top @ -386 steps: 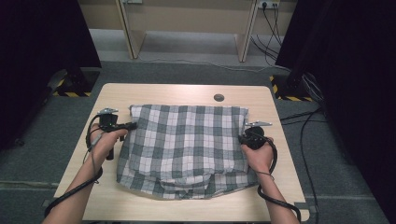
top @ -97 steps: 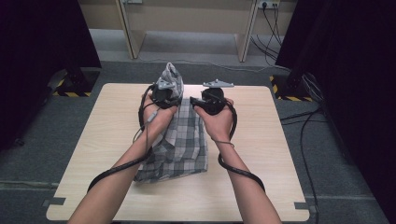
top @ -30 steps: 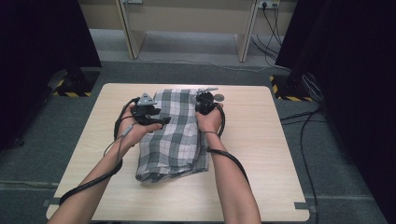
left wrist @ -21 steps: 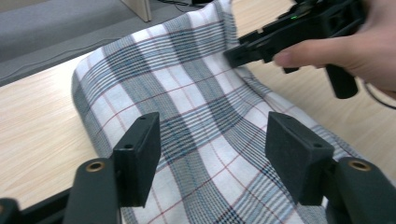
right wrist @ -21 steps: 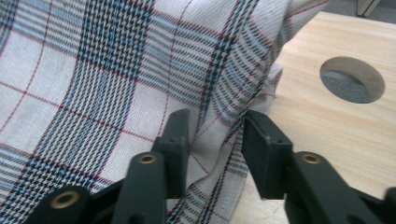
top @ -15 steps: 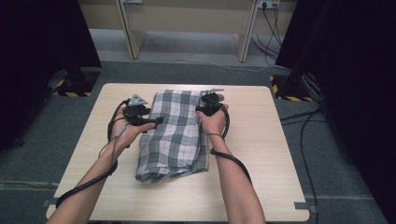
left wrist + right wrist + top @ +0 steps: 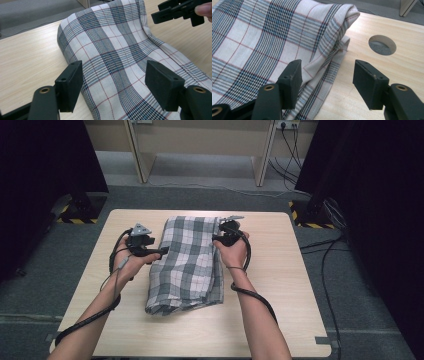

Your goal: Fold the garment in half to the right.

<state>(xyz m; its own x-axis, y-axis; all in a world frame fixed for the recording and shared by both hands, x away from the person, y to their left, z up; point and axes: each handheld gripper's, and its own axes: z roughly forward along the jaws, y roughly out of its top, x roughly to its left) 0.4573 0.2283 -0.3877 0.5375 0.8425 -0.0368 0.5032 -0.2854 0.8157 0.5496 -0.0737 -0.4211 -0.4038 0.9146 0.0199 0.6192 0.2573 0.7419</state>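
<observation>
Now the folded cloth (image 7: 187, 262) lies lengthwise on the table (image 7: 300, 285), its top end near the far edge. The left gripper (image 7: 159, 252) stands at its left side, the right gripper (image 7: 216, 239) at its right; both have just been opening, jaws spread, pinching nothing.

Grey-and-white plaid cloth (image 7: 187, 260) with thin red lines; pale wood table (image 7: 285, 285).

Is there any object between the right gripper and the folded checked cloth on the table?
No. The right gripper is open at the edge of the checked cloth, with nothing visible between them. The round hole in the table lies off to the side.
</observation>
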